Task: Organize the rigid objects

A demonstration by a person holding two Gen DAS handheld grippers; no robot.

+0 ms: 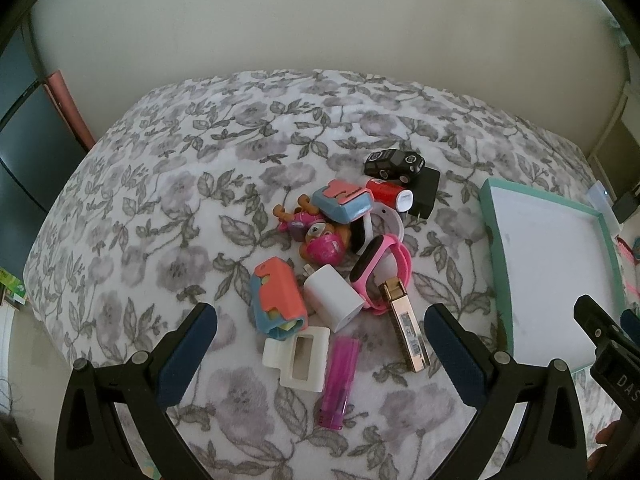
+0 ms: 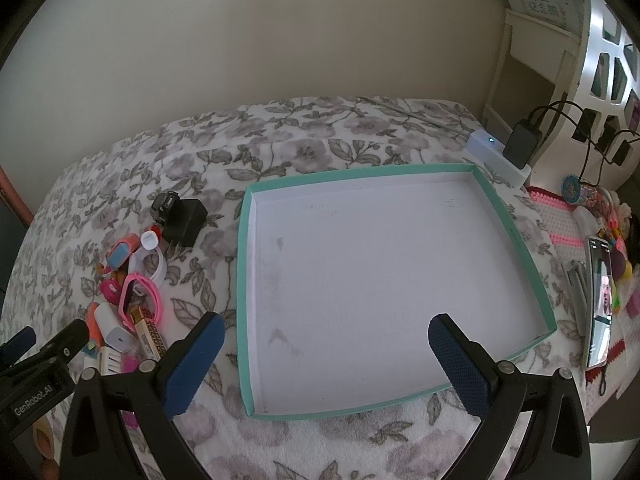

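A pile of small rigid objects lies on the floral bedspread: a white charger (image 1: 334, 296), a gold harmonica (image 1: 406, 326), a pink watch band (image 1: 378, 270), a purple lighter (image 1: 339, 382), a white clip (image 1: 298, 358), two coral-and-blue toys (image 1: 278, 304), a pink toy figure (image 1: 320, 238), a red power bank (image 1: 390, 194), a black adapter (image 1: 425, 192) and a black toy car (image 1: 394, 164). My left gripper (image 1: 320, 332) is open just above the near side of the pile. My right gripper (image 2: 324, 344) is open and empty over the near part of the teal-rimmed white tray (image 2: 244, 264).
The tray also shows at the right of the left wrist view (image 1: 494, 236). Beyond the tray stand a white box with a light (image 2: 496, 156) and a black charger (image 2: 522, 142). A phone (image 2: 600, 300) and small toys lie on a pink mat at the right. A wall runs behind.
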